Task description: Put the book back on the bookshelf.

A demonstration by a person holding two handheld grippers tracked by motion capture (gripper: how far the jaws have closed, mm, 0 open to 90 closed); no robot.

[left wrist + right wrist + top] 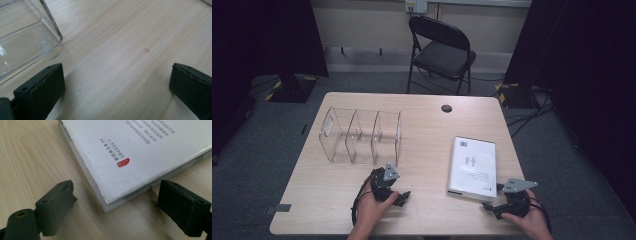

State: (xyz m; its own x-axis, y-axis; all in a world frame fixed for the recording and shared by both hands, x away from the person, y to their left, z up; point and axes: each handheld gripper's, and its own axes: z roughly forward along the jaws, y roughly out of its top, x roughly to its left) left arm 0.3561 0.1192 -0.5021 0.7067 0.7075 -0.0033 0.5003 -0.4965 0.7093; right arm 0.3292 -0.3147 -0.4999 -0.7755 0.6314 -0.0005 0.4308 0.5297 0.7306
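Observation:
A white book (473,167) lies flat on the right side of the wooden table (427,125), with small print and a red seal on its cover (140,150). A clear acrylic organizer (361,135) with three compartments stands on the left half; its near corner (25,37) appears in the left gripper view. My left gripper (400,196) rests low on the table just in front of the organizer, jaws wide open over bare wood (117,85). My right gripper (490,206) sits at the book's near corner, open, with that corner between the jaws (117,192) and neither pad touching it.
A black folding chair (441,50) stands beyond the table's far edge. A dark round cable port (446,108) sits near the far edge. Bare wood lies between the organizer and the book. Dark curtains and stand bases flank the table on the grey carpet.

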